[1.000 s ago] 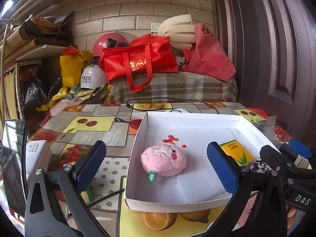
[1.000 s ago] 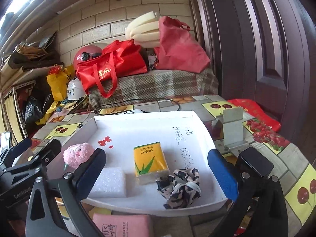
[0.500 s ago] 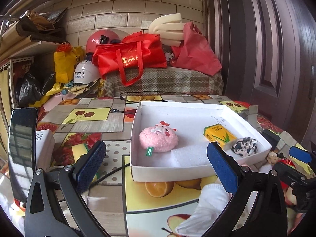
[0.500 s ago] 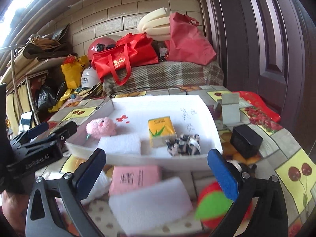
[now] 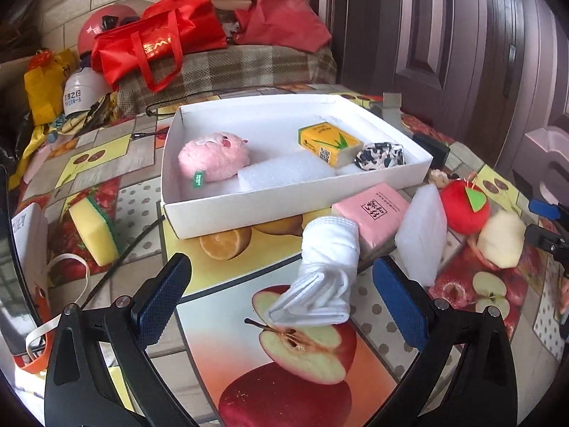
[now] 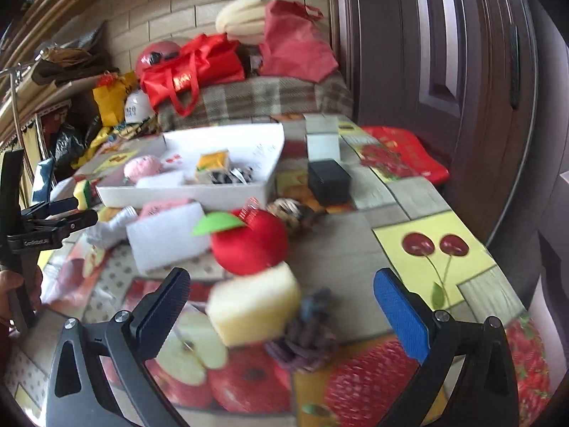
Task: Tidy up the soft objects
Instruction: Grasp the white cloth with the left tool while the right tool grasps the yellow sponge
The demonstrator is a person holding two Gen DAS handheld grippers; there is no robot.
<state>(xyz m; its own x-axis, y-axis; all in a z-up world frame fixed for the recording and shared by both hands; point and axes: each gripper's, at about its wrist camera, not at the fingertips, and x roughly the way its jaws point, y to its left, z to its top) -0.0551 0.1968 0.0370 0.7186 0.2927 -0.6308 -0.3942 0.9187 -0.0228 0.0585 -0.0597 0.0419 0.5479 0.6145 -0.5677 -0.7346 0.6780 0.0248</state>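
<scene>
Left wrist: towel roll (image 5: 325, 270) lengthwise twd box (image 5: 355, 192).

A tray (image 5: 227, 213) sits mid-worktop (image 5: 302, 373) holding a plush toy (image 5: 213, 158) at its left, a foam block (image 5: 284, 174) at its front, a tissue pack (image 5: 329, 142) and scrunchie (image 5: 380, 156) at its right, with a rolled towel (image 5: 325, 270) on the worktop before it.

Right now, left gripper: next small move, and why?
Probably ease the left gripper forward and down around the folded white cloth. Its jaws are open and empty, the cloth lies between them on the table, still outside the white box.
</scene>
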